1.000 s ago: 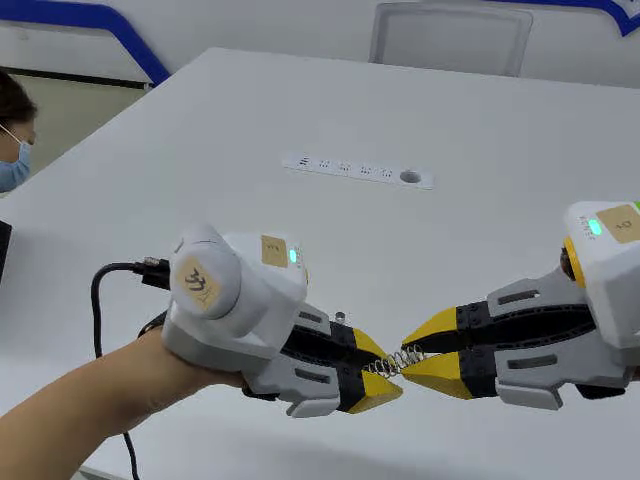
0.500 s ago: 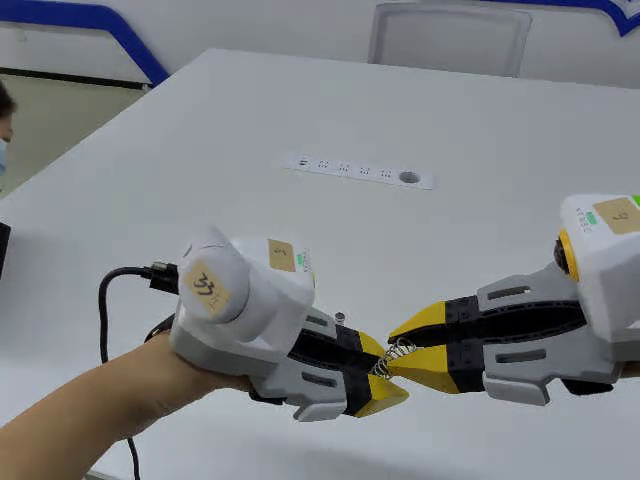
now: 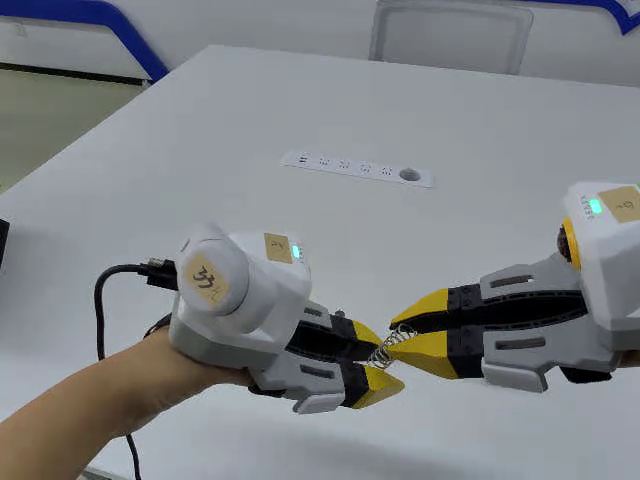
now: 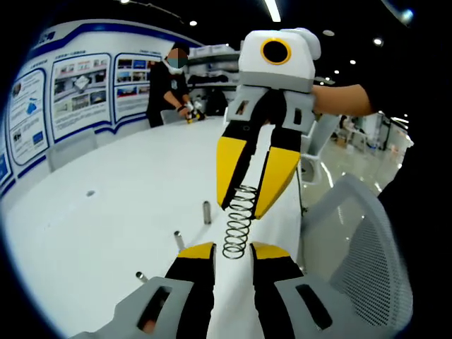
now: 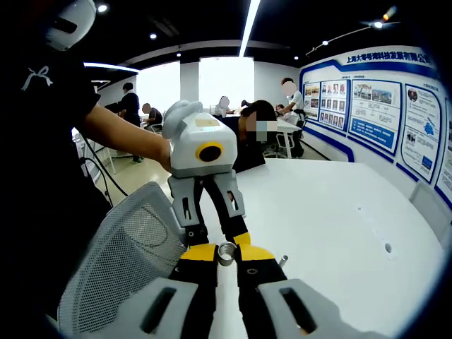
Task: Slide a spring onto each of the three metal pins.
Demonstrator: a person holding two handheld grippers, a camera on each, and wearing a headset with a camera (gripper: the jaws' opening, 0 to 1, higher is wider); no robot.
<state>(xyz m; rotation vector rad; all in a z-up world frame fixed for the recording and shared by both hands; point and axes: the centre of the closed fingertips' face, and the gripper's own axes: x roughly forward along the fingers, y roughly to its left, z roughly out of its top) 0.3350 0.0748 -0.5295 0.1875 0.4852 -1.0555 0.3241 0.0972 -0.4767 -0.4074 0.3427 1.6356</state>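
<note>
Two grippers meet tip to tip above the table (image 3: 480, 150), near its near edge. R gripper (image 5: 226, 253): jaws closed on one end of the spring (image 4: 239, 220), seen end-on in the right gripper view. L gripper (image 4: 232, 249): jaws part open, gap wider than the coil; the spring's other end lies between them. Three pins (image 4: 207, 212) stand upright in a row on the table just beside L gripper, all bare. Power strip (image 3: 357, 169) lies toward table centre.
</note>
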